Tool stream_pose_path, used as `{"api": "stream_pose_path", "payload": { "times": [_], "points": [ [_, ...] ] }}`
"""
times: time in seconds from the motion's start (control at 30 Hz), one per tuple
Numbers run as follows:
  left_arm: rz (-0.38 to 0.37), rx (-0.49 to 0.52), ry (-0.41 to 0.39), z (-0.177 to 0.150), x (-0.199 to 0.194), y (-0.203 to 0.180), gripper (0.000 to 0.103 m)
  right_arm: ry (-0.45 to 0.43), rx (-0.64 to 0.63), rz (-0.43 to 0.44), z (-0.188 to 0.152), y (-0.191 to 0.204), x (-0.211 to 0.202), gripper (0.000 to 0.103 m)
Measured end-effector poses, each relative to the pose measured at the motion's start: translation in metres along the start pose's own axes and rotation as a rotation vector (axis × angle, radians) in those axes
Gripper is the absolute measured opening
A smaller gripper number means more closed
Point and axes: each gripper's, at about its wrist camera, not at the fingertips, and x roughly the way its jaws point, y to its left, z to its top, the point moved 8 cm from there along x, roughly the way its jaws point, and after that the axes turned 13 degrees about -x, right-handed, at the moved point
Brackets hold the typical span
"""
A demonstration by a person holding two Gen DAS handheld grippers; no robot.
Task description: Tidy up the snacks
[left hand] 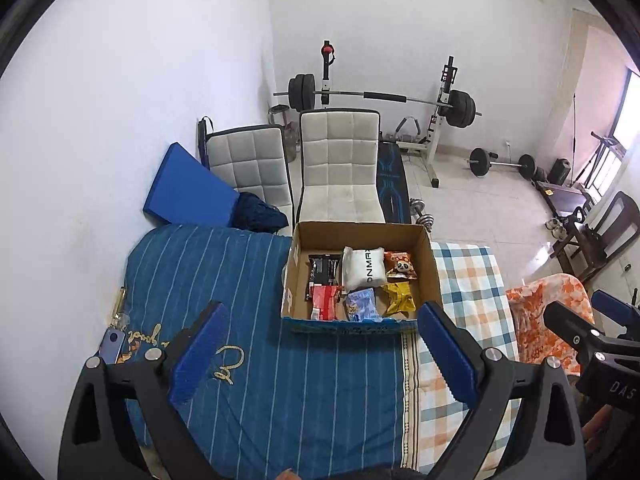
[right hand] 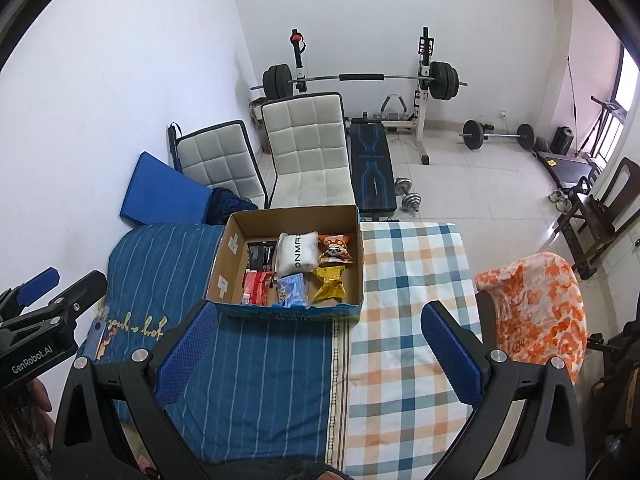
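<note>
Since six snacks already lie side by side in the cardboard box [right hand: 232, 240] ahead of the jaws, a white packet [right hand: 298, 253], a black packet [right hand: 261, 257], a panda bag [right hand: 336, 249], a red packet [right hand: 258, 286], a blue packet [right hand: 294, 290] and a yellow packet [right hand: 330, 285], the sorting looks nearly or wholly done. Both the left gripper [left hand: 320, 350] and the right gripper [right hand: 320, 346] hang over the bed [right hand: 256, 360] with jaws spread wide and empty, and no loose snack shows on the covers. Whatever lies under the jaws near the bottom edge is cut off, and the packet labels are too small to read.
</note>
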Motion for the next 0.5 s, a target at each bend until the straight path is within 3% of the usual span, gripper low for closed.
{"api": "stream_pose_path", "payload": {
  "times": [0.5],
  "points": [
    [-0.003, 0.009, 0.006, -0.0016, 0.0014, -0.0009, 0.097, -0.003, 0.002, -0.009, 0.0016, -0.0017, -0.0035, 0.103]
  ]
}}
